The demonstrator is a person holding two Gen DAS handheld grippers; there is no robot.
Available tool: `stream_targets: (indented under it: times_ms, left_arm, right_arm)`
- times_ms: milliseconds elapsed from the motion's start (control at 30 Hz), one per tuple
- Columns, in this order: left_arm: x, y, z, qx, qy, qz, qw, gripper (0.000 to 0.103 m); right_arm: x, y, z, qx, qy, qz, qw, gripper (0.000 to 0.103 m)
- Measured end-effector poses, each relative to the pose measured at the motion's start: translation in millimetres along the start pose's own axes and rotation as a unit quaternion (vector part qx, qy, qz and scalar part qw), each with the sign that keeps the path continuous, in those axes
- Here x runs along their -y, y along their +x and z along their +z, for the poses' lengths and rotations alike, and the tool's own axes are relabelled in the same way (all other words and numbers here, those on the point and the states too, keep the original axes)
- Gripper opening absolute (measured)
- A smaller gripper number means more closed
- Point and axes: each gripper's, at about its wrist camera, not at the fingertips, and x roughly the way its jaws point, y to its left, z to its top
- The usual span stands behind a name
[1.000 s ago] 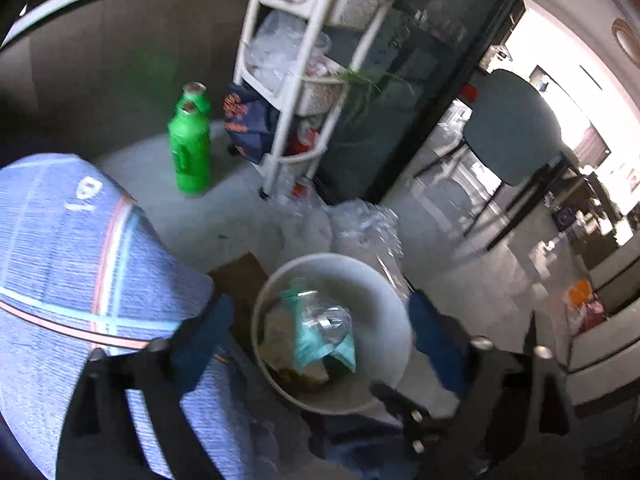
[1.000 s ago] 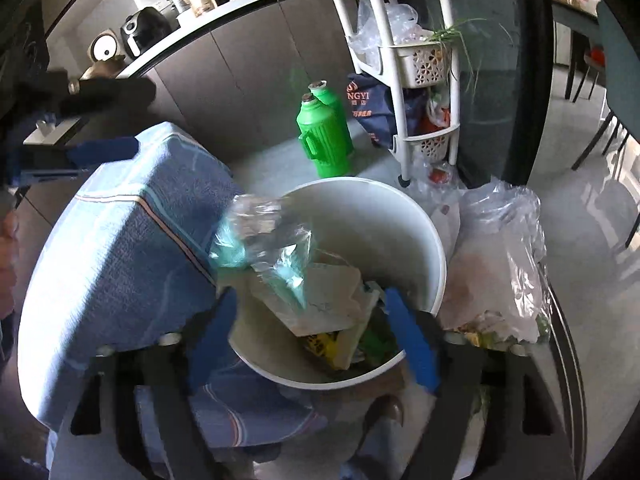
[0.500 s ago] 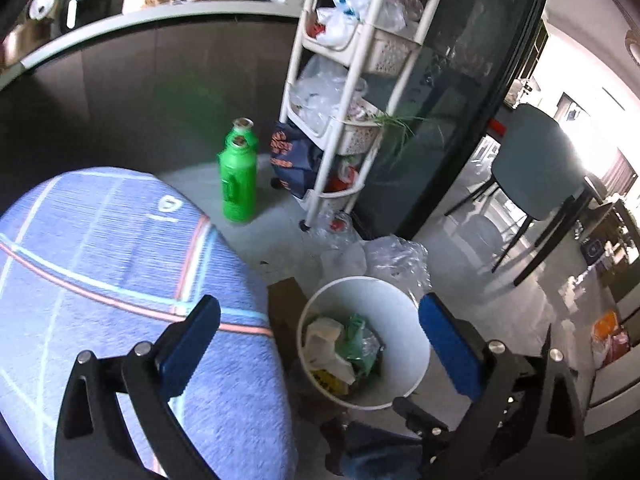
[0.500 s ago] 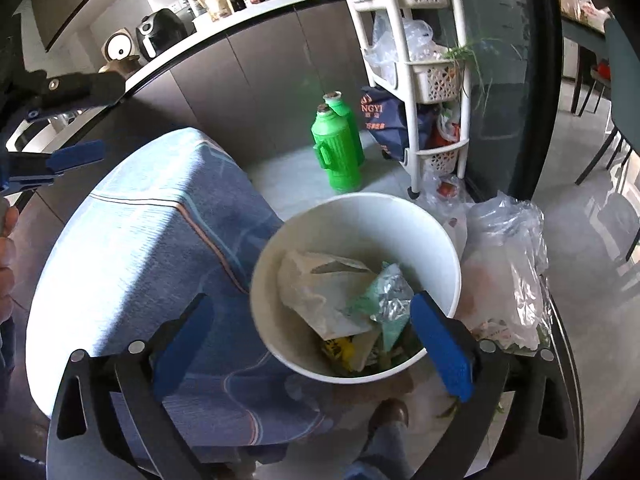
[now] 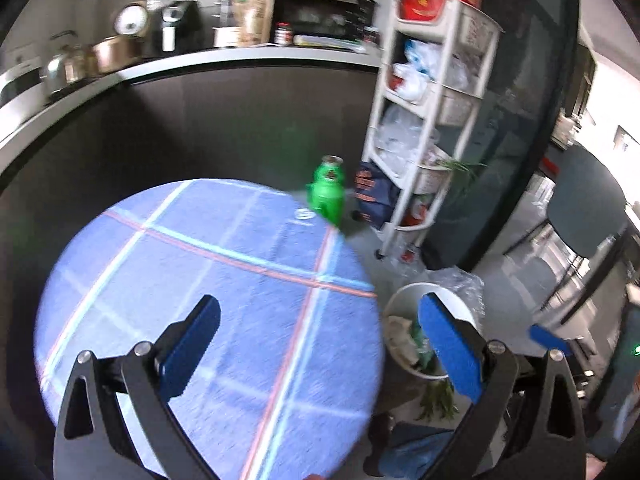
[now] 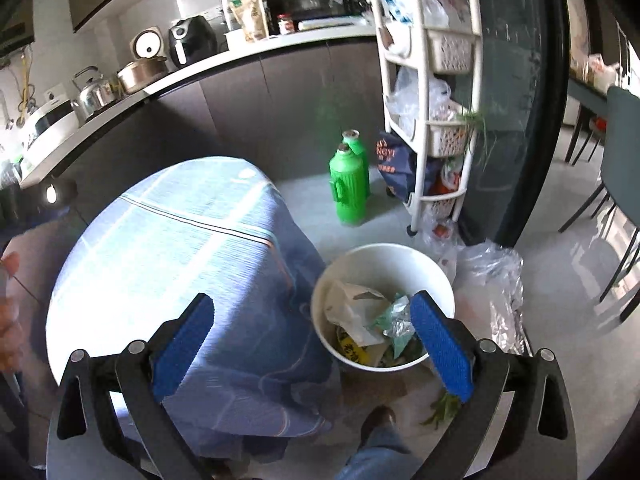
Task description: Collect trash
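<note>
A white round trash bin (image 6: pixel 440 276) stands on the floor beside a round table with a blue striped cloth (image 6: pixel 168 248). Paper and a crumpled green and clear wrapper (image 6: pixel 394 320) lie in the bin. My right gripper (image 6: pixel 312 344) is open and empty, high above the table edge and the bin. My left gripper (image 5: pixel 320 344) is open and empty above the tablecloth (image 5: pixel 208 280); the bin (image 5: pixel 396 304) shows at its right finger. Green stalks (image 6: pixel 440 410) lie on the floor by the bin.
Two green bottles (image 6: pixel 348 184) stand on the floor by a white shelf trolley (image 6: pixel 424 92). A clear plastic bag (image 6: pixel 496 280) lies right of the bin. A dark counter (image 6: pixel 224 64) with appliances runs behind. A chair (image 5: pixel 580 208) stands at right. My shoe (image 6: pixel 376 420) is below.
Both grippers have risen and pulled back from the bin. The wrapper that hung over the bin a second ago now lies inside it. The left view swung over the tablecloth.
</note>
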Motion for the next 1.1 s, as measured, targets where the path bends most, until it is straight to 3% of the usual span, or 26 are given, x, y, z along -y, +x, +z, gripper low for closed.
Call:
stream_targets:
  times_ms: [233, 600, 867, 1100]
  left_arm:
    - [-37, -44, -21, -0.003, -0.017, 0.074, 0.9971, 0.099]
    - [-95, -98, -41, 0.013, -0.04, 0.141, 0.9892, 0.099]
    - [-109, -112, -40, 0.021, -0.047, 0.147, 0.9878, 0.099]
    - [-112, -109, -34, 0.018, -0.05, 0.143, 0.9883, 0.099]
  right_arm:
    - [-57, -41, 8, 0.011, -0.028, -0.003, 1.0, 0.095]
    - [-120, -68, 18, 0.035, -0.064, -0.013, 0.997, 0.095]
    - [-154, -81, 33, 0.06, -0.094, -0.037, 0.993, 0.095]
    - [-164, -77, 41, 0.057, -0.106, -0.042, 0.992, 0.095]
